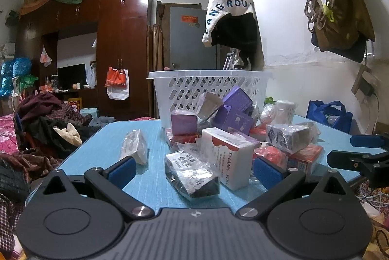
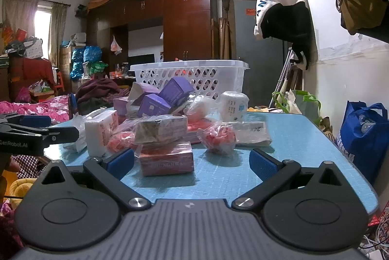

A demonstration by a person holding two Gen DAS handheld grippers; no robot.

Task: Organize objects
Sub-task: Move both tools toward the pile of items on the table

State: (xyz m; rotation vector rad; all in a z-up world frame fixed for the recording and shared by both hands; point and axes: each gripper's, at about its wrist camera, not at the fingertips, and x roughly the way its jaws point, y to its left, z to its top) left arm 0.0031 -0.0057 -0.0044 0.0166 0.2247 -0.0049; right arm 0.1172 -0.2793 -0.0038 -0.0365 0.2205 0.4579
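Hovering with both claws wide and empty, left gripper [image 1: 194,170] and right gripper [image 2: 192,162] face light, crinkly wrapped boxes [image 2: 167,159] heaped before the basket [image 1: 209,85]; I'd pinch stiff sides.

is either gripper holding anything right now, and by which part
Nothing is held. The left gripper and right gripper are both open, short of the pile.

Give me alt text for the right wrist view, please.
Open, empty right tongs hover low over a blue table, facing a red box at the near edge of a pile of wrapped packages. A white basket stands behind the pile; the left tongs enter at left.
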